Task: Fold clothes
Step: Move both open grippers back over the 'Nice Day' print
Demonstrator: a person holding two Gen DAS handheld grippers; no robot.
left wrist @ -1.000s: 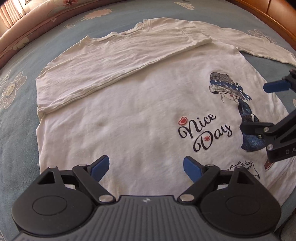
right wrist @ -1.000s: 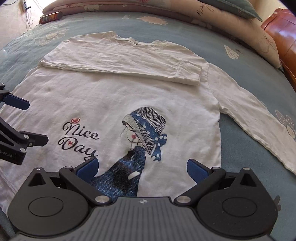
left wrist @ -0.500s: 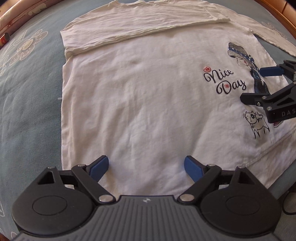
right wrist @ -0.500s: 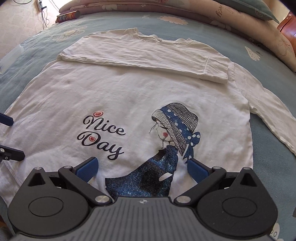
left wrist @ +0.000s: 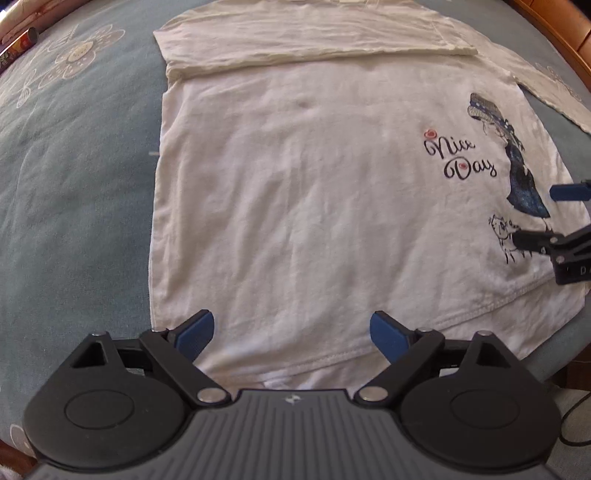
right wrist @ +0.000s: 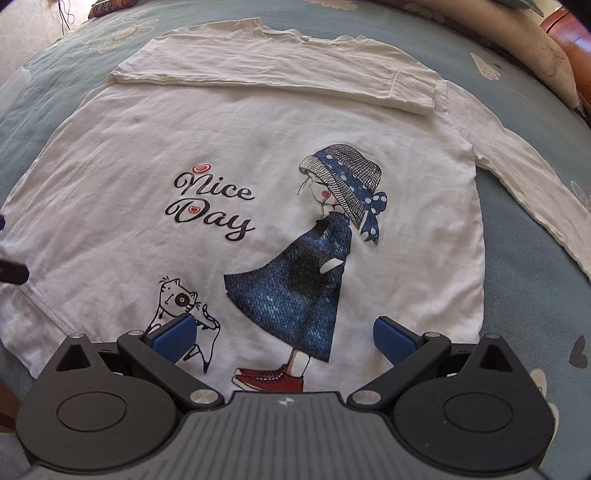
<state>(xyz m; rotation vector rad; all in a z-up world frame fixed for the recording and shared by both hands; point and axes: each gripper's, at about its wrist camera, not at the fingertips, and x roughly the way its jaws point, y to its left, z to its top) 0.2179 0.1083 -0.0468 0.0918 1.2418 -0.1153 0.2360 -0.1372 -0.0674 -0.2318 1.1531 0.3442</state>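
A white long-sleeved shirt [left wrist: 295, 206] lies flat on the bed, printed with "Nice Day", a girl in a blue dress [right wrist: 295, 280] and a cat. One sleeve [left wrist: 306, 37] is folded across the chest; the other sleeve [right wrist: 524, 184] stretches out to the right. My left gripper [left wrist: 293, 332] hangs open over the hem near the shirt's lower left corner, with nothing between its fingers. My right gripper [right wrist: 284, 336] is open above the hem by the printed red shoes. It also shows at the right edge of the left wrist view as the right gripper [left wrist: 550, 216].
The shirt lies on a blue bedspread [left wrist: 74, 206] with flower prints. A small tube [left wrist: 18, 46] rests at the far left. Pillows [right wrist: 535, 44] and a wooden frame [left wrist: 554, 33] border the far side. The bed's edge and a cable [left wrist: 576, 417] are at the lower right.
Both grippers have drawn back from the middle of the shirt toward its hem. The left one has also shifted toward the lower left corner. Both stayed open and empty.
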